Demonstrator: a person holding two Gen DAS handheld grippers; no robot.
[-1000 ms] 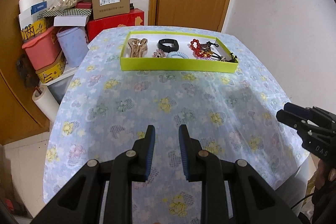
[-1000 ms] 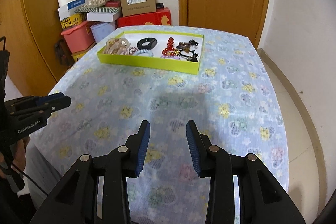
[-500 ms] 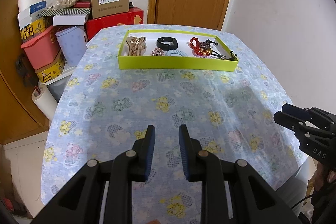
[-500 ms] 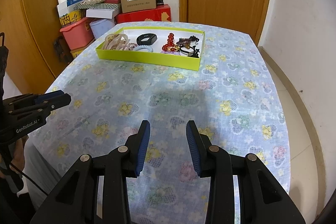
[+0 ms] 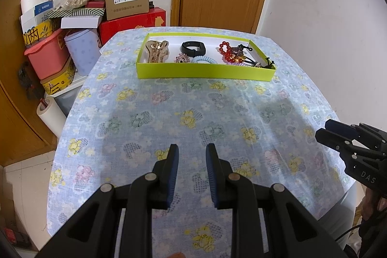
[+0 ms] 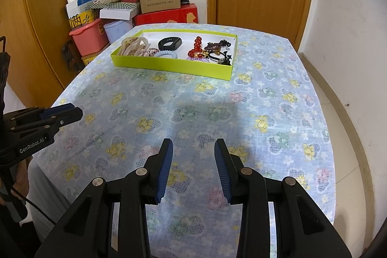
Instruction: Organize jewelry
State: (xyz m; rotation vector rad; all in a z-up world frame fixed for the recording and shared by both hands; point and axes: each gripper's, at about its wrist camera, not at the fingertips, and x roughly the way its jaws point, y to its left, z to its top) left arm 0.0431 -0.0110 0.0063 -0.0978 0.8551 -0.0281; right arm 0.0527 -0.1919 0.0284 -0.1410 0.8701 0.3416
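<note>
Tablecloth [image 5: 193, 113] with floral print carries tray [image 5: 205, 71].

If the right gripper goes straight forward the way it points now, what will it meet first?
Probably the flowered tablecloth: the open right gripper tilts down toward bare cloth, with nothing lying between its fingers and that spot. If it passed level above the table, the yellow-green tray would come next, slightly left of its line. Depth is uncertain.
</note>
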